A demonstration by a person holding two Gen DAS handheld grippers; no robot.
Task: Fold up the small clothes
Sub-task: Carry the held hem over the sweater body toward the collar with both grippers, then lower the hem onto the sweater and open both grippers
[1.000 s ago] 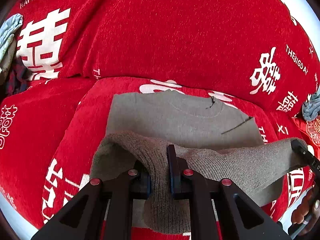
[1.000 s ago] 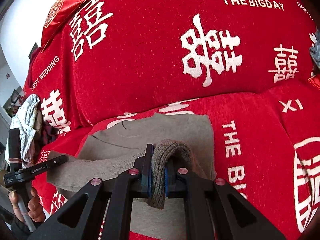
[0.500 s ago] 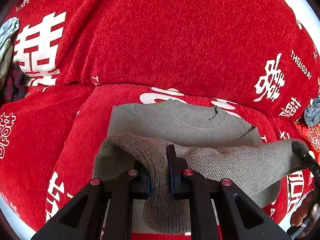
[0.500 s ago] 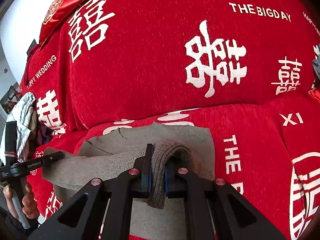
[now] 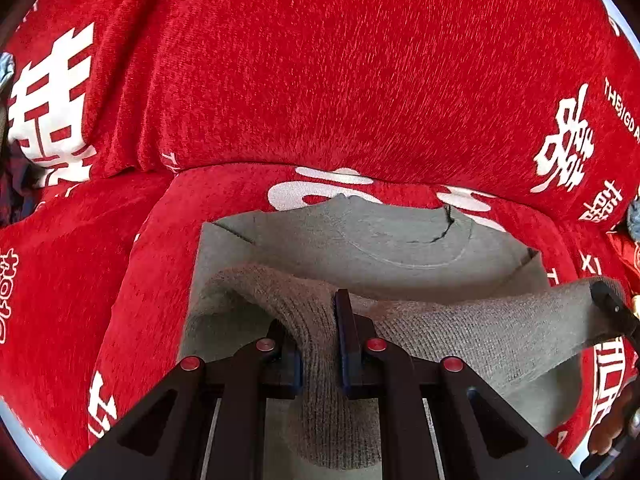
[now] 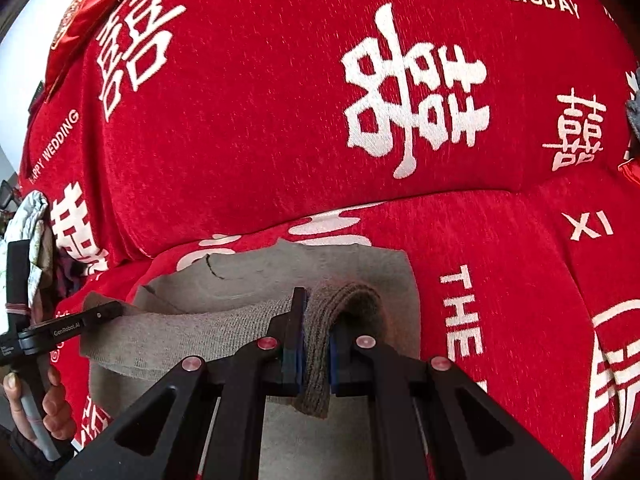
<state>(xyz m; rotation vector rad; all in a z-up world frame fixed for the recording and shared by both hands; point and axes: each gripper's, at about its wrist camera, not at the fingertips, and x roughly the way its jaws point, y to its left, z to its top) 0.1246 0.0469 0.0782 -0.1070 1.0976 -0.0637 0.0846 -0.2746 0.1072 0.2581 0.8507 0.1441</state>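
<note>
1. i am working over a grey knitted sweater (image 5: 360, 240) that is lying on the seat of a sofa draped in a red cover (image 5: 320, 80) with white lettering and characters.
2. my left gripper (image 5: 320, 344) is clamping a bunched fold of the sweater's ribbed edge, its jaws almost closed, with only the thickness of the knit between the blue pads.
3. my right gripper (image 6: 316, 344) is pinching the same edge further along, and its jaws are just as tight on a doubled-over roll of the knit.
4. between the two grippers the lifted edge is hanging as a taut band above the rest of the sweater, which is resting flat on the seat.
5. the sweater's neckline is pointing toward the sofa back, and the flat part is stopping just short of it.
6. in the right wrist view my left hand (image 6: 36, 404) is showing to the left of the sweater, wrapped around the handle of its gripper.
7. a pale crumpled cloth (image 6: 30, 224) is lying well to the left of the sweater, at the cover's far left edge.
8. a red cushion (image 6: 92, 4) is sitting up on the sofa back, above and left of the sweater.
</note>
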